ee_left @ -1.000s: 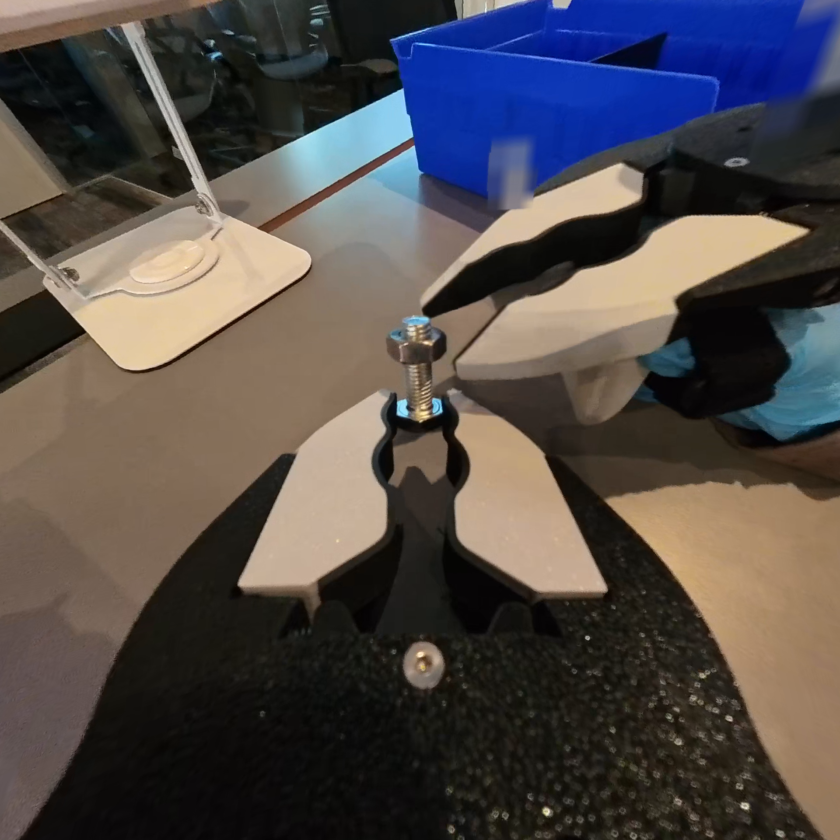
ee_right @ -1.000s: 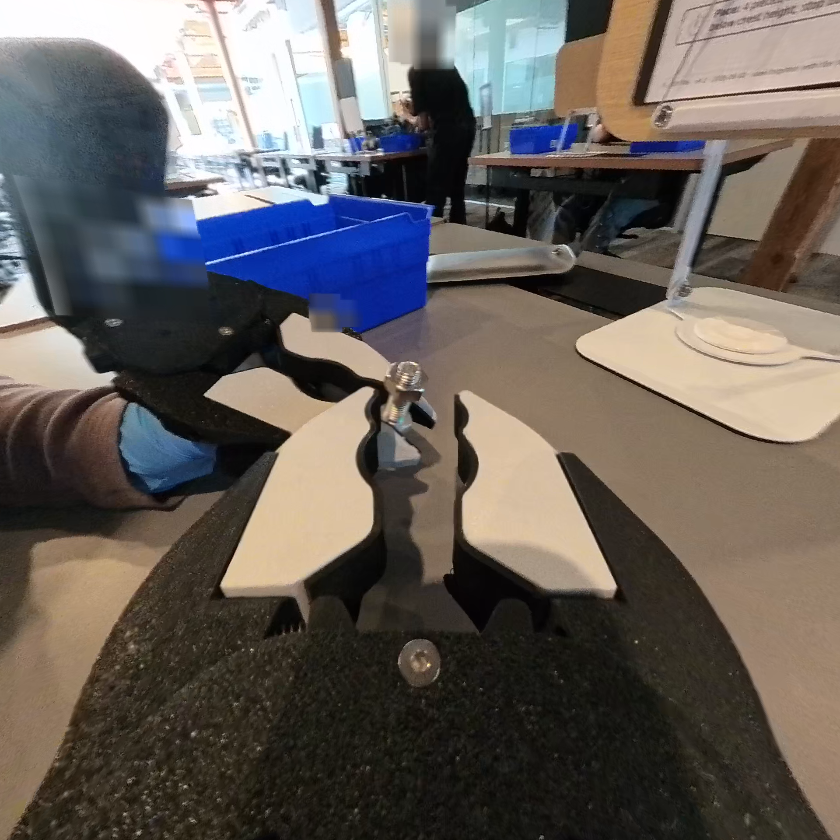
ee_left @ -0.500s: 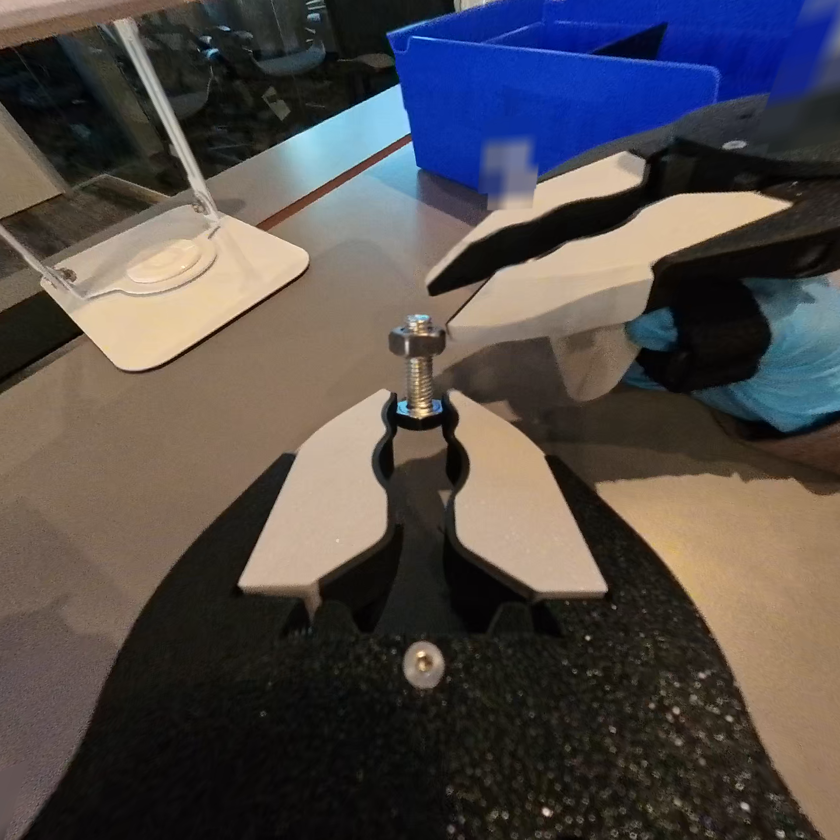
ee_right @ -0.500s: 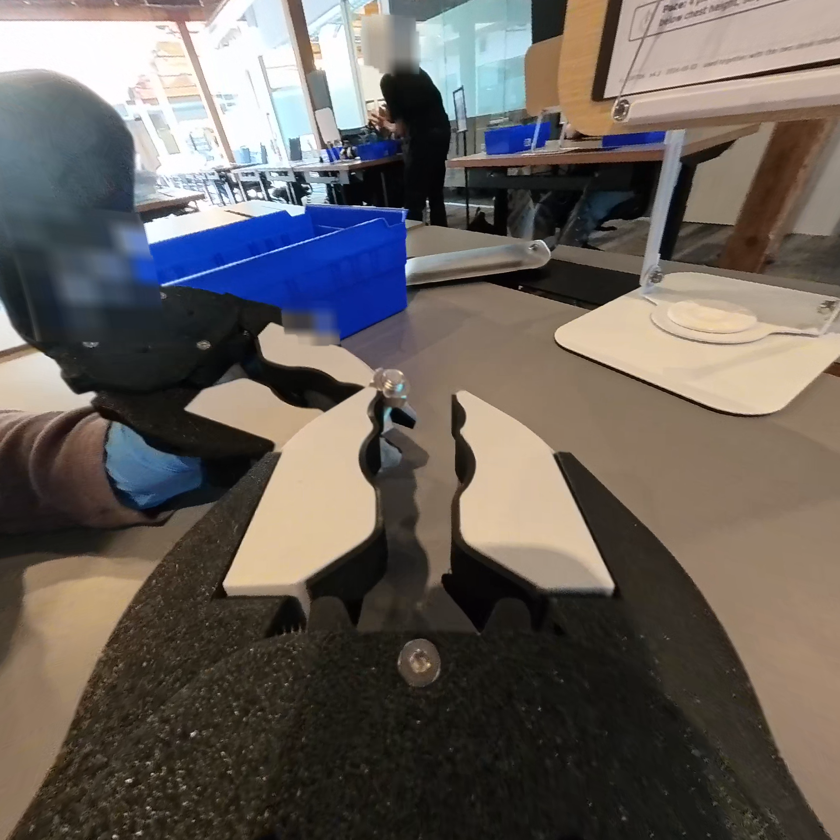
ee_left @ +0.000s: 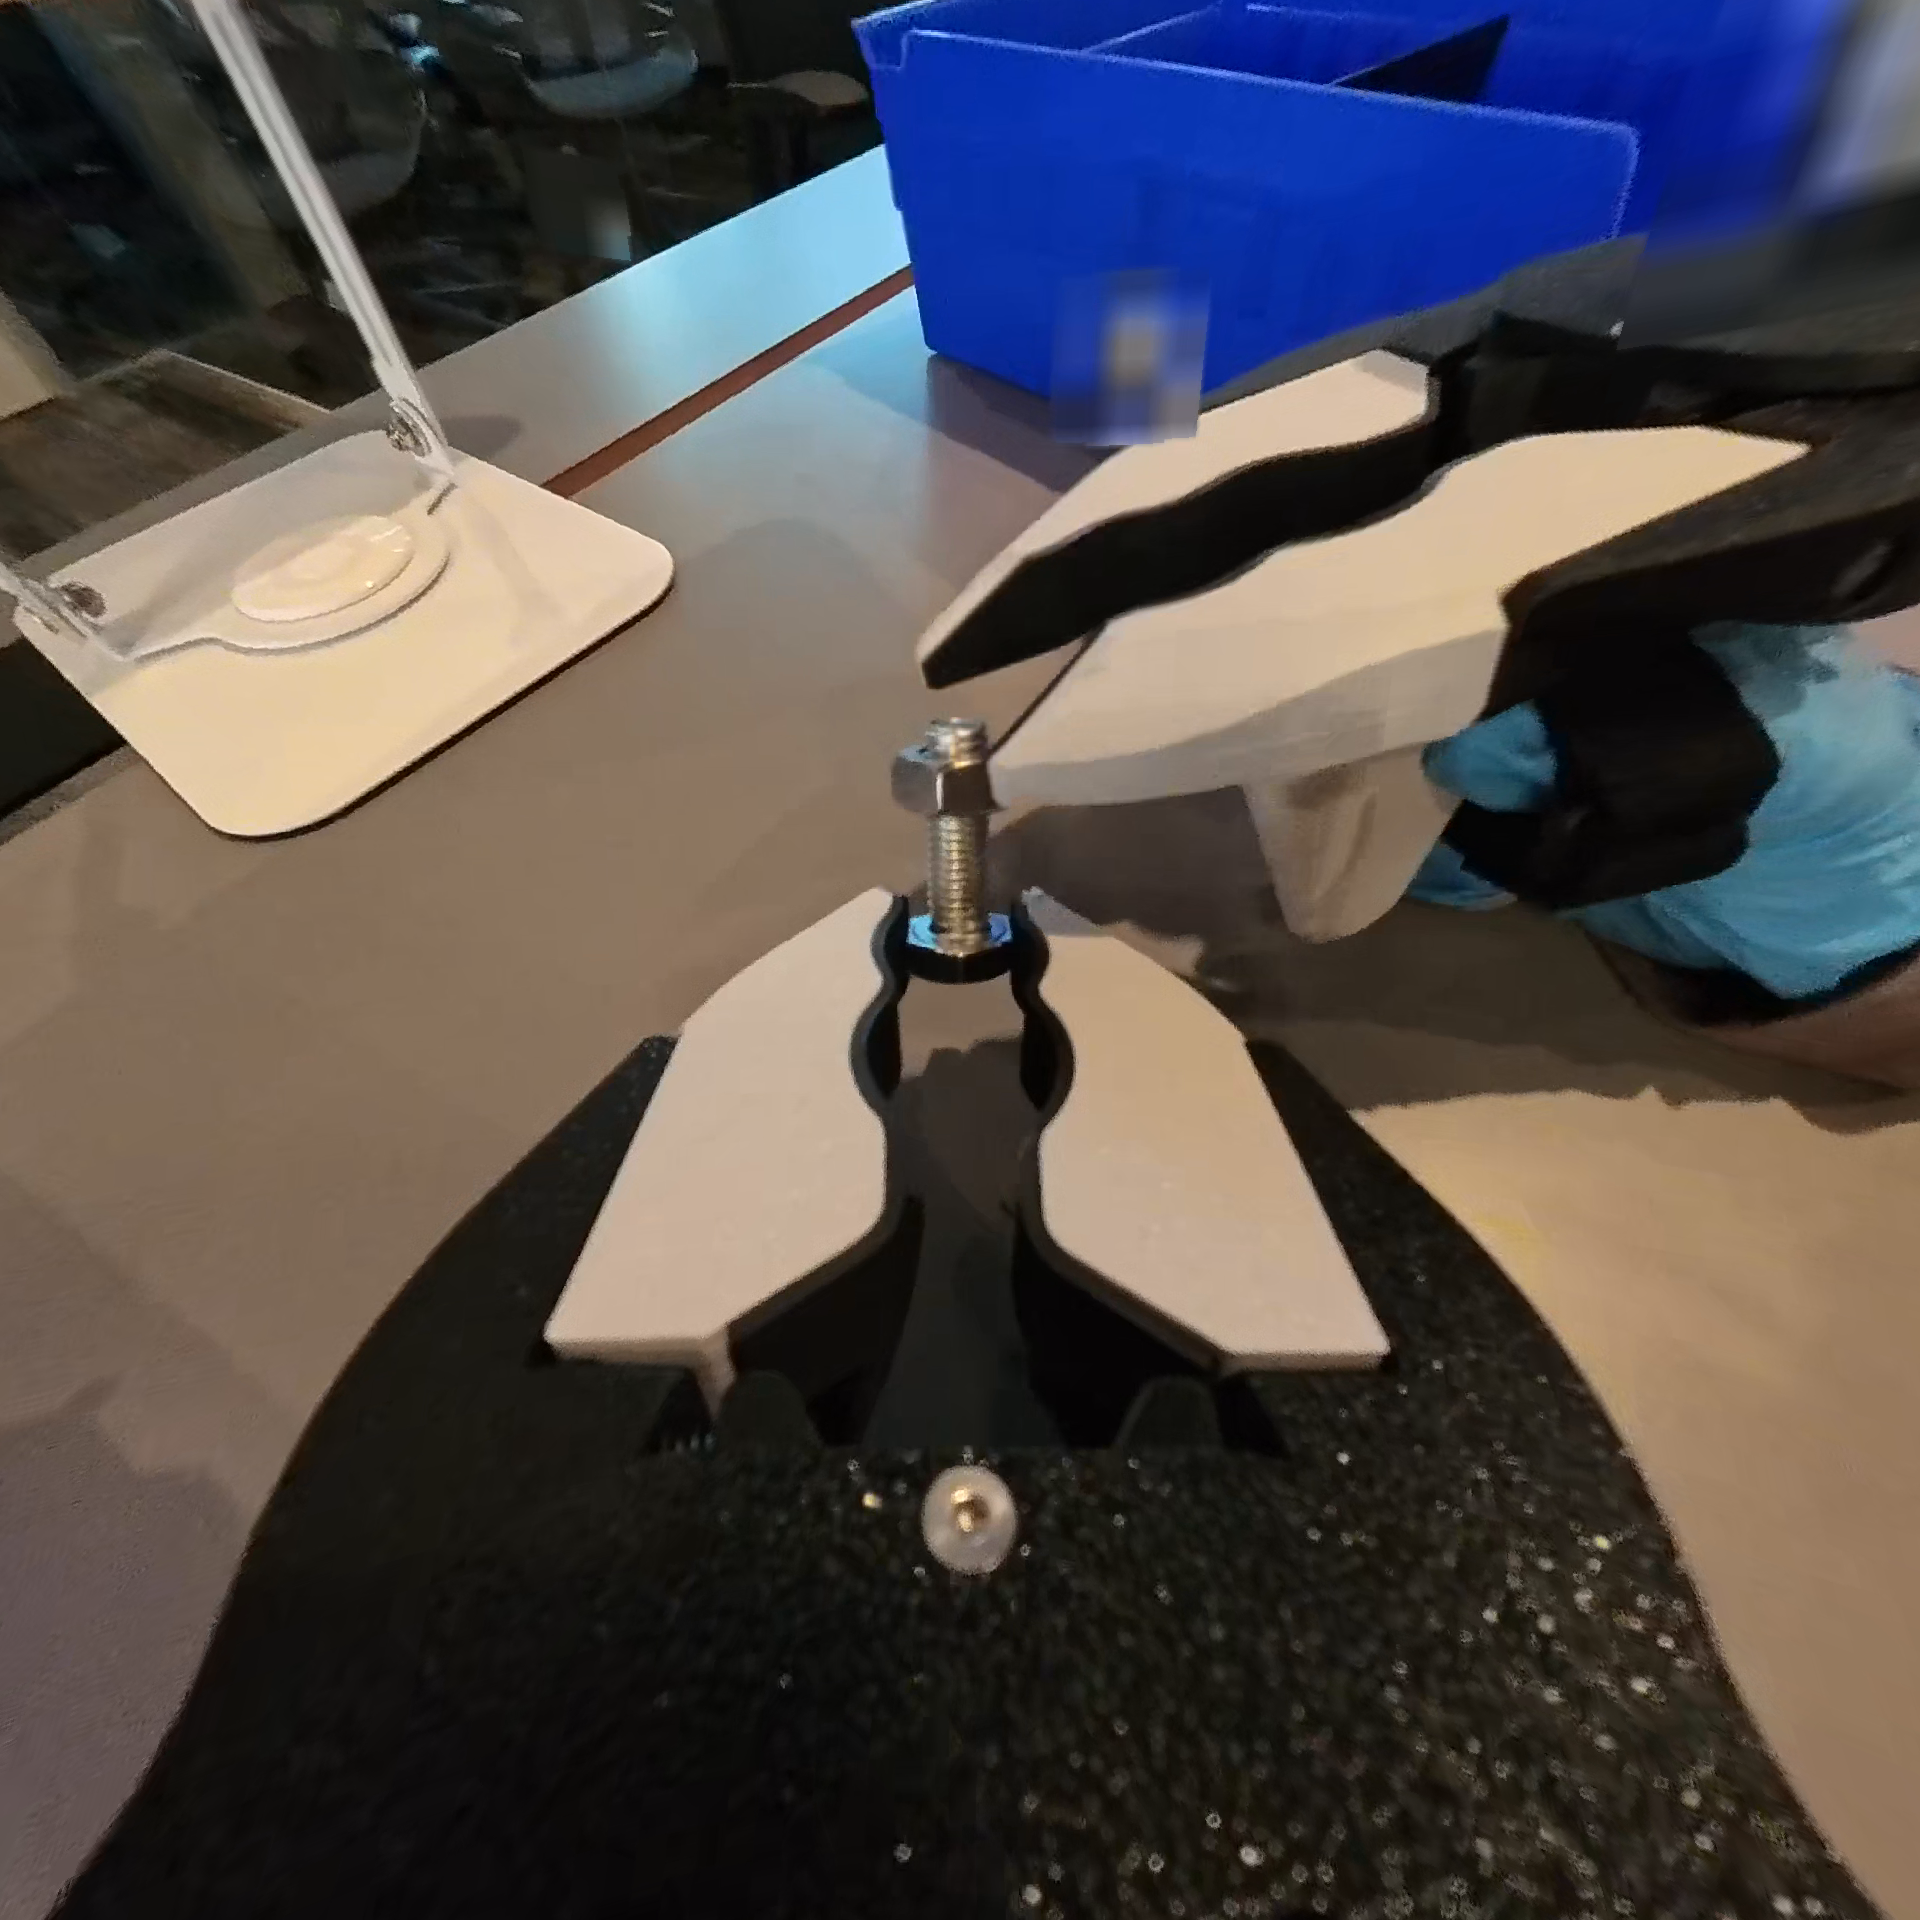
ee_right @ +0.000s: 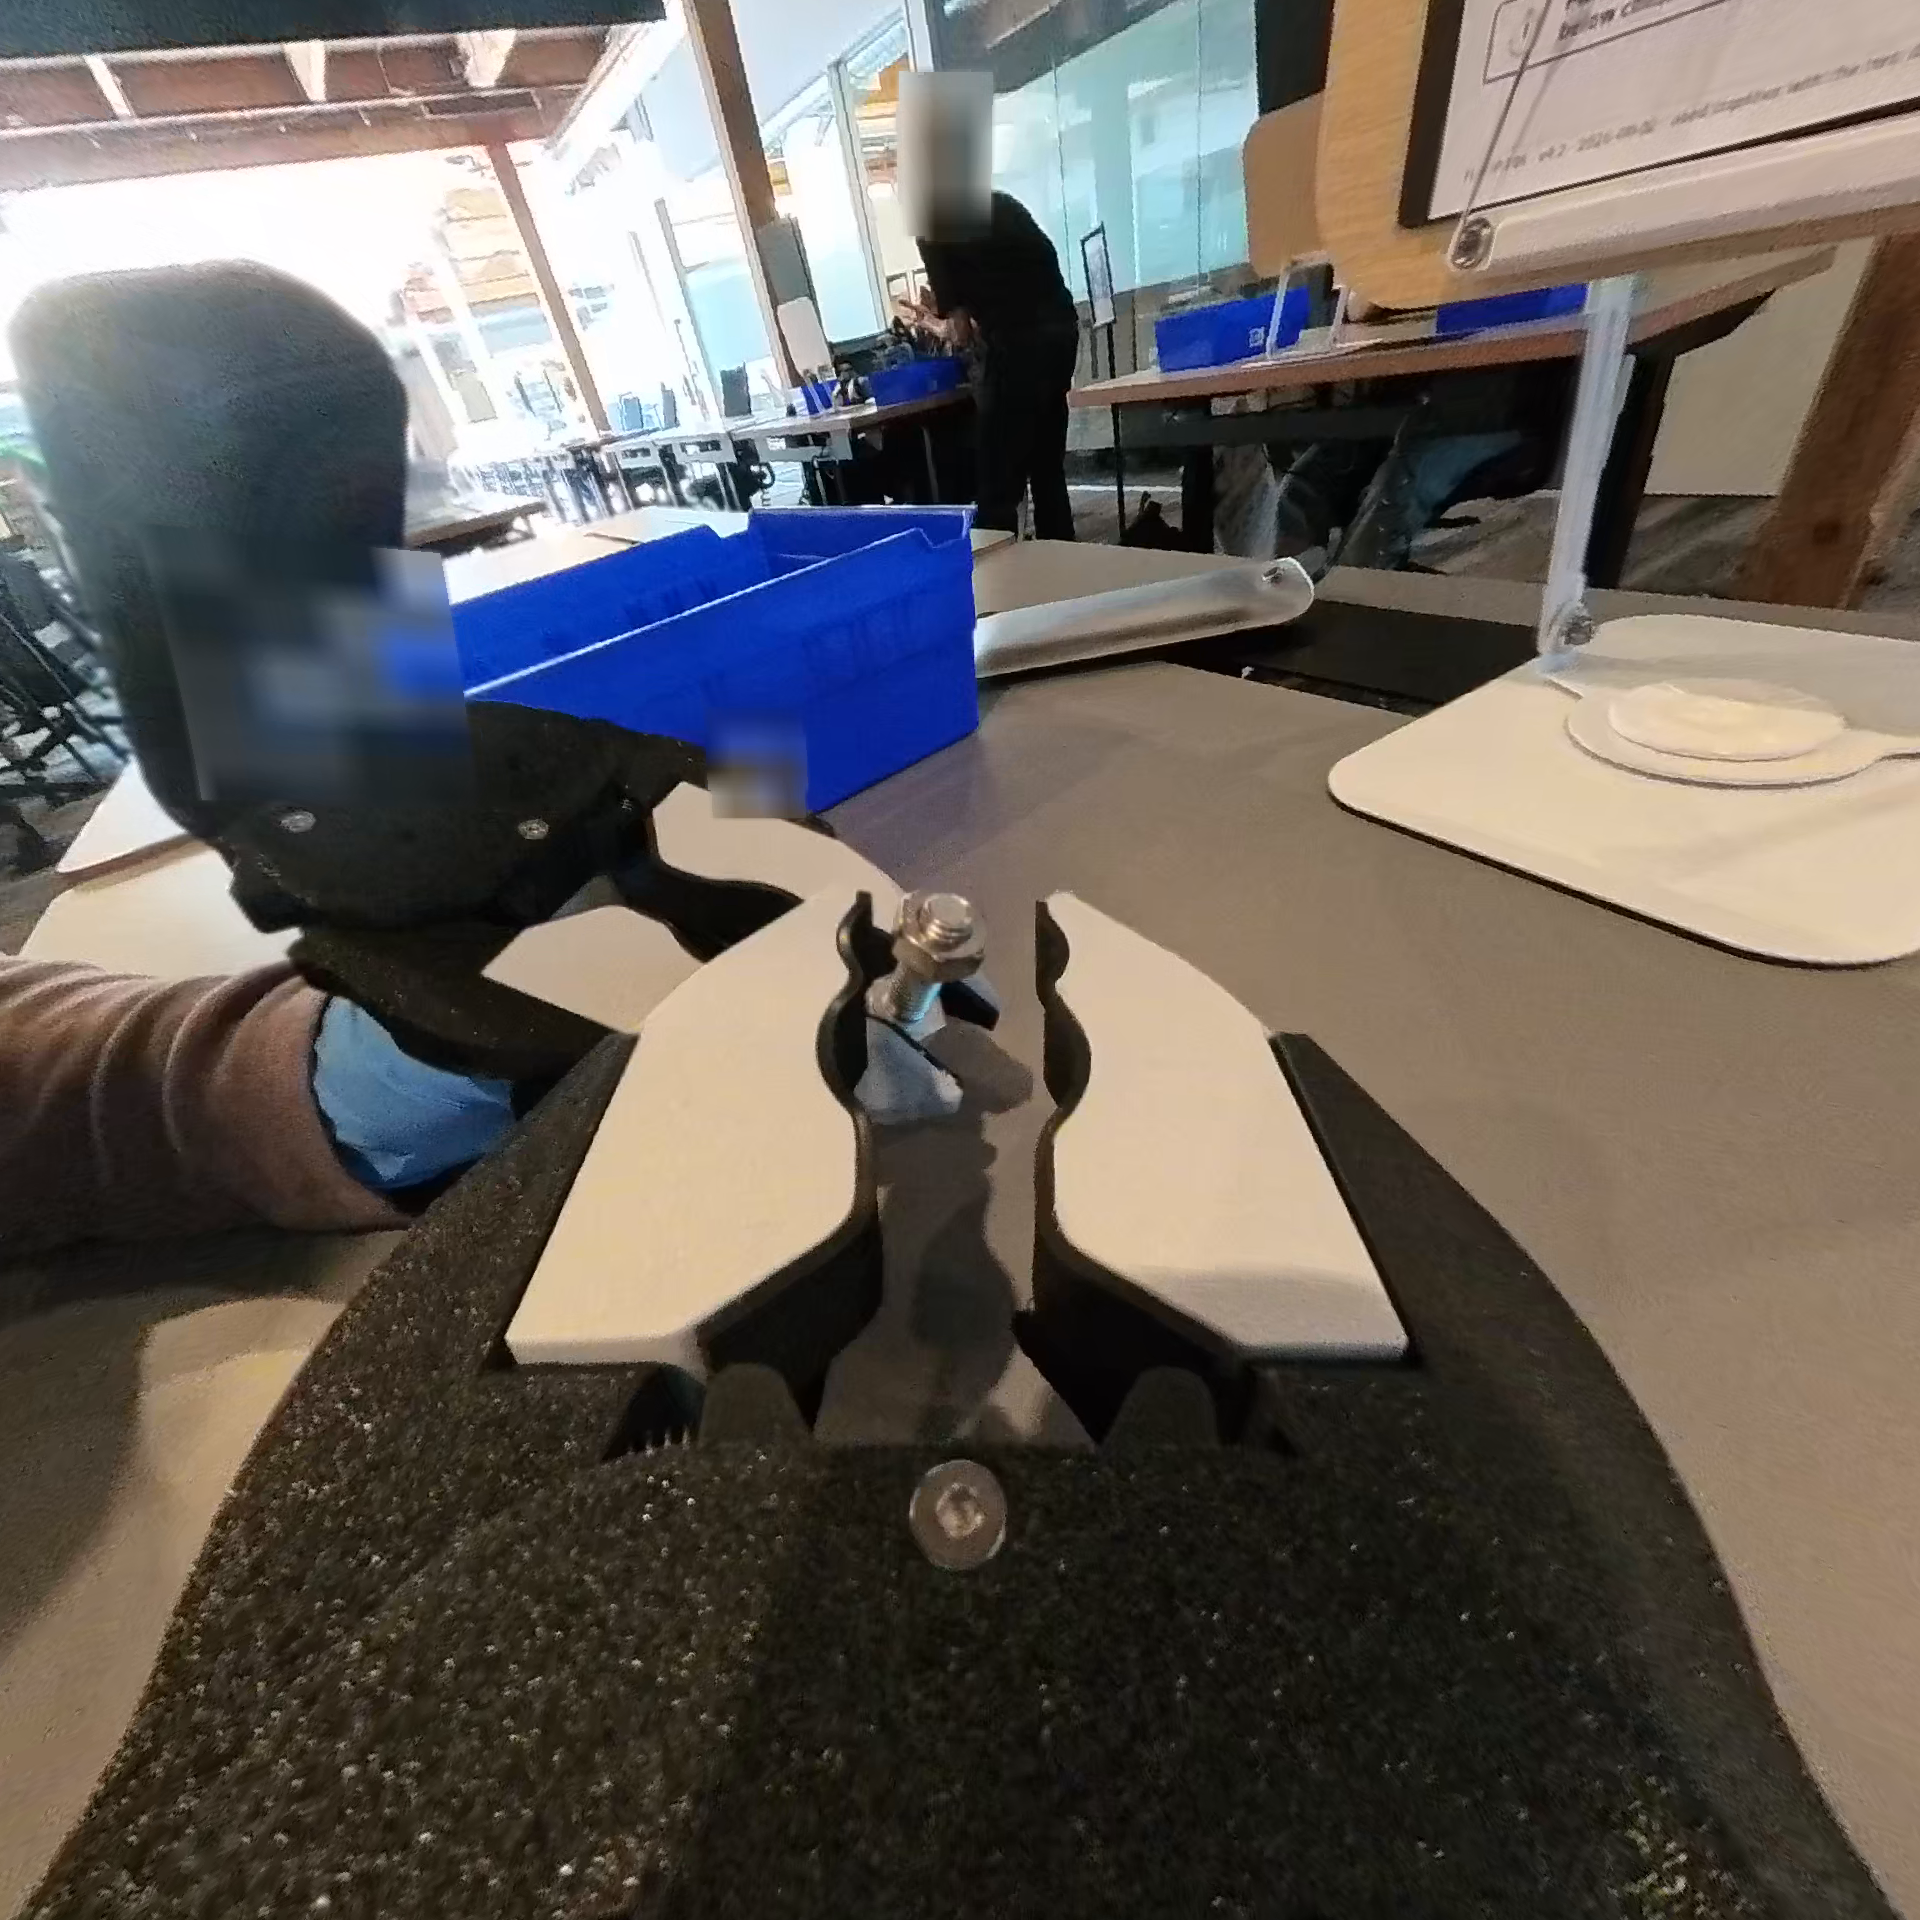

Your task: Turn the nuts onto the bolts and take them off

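Left wrist view: left gripper clamps bolt head, upright; nut at thread tip. Right gripper open astride nut, one finger touching; spinning remains.

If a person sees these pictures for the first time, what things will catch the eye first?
First, the upright bolt at the centre, its head clamped in the left gripper, with a nut near its top. Next, the right gripper, open, reaching to the nut from the right. Behind stands a bright blue bin.

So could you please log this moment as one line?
left gripper: shut on bolt | right gripper: open around nut | nut: near bolt top
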A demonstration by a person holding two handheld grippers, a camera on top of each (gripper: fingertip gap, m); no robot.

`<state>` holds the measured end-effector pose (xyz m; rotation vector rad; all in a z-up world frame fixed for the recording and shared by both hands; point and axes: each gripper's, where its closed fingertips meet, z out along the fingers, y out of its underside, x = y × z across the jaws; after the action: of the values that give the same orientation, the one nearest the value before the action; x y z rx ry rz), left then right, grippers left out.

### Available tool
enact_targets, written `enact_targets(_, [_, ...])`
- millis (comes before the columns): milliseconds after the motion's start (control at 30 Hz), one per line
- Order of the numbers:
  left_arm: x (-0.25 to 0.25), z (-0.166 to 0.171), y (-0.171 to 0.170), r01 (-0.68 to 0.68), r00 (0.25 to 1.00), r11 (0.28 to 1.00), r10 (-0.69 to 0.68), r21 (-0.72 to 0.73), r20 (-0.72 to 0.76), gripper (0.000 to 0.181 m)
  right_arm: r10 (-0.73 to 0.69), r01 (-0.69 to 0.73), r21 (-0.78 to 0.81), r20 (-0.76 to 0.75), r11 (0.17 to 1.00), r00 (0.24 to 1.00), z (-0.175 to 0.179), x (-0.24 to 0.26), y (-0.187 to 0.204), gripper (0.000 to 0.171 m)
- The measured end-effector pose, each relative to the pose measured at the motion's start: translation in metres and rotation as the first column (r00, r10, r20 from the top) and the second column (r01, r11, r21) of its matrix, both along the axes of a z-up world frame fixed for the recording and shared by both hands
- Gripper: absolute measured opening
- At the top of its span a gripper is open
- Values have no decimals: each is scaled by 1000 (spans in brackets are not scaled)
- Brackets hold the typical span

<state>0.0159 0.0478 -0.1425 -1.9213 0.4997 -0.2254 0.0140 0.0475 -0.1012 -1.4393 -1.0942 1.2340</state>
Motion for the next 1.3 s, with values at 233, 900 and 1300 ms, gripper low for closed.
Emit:
enact_targets(233, [-4, 6, 0, -18, 999, 999, 17, 30, 39, 18, -68, 67, 17, 33, 998, 997, -4, 4, 7, 26])
enact_targets(900, [-6, 10, 0, -28, 998, 998, 25, 54, 61, 18, -118, 117, 50, 24, 992, 993, -2, 9, 12, 21])
enact_targets(1300, [-4, 23, -3, -5, 996, 989, -8, 145, 87, 18, -168, 168, -7, 7, 986, 986, -1, 16, 23, 20])
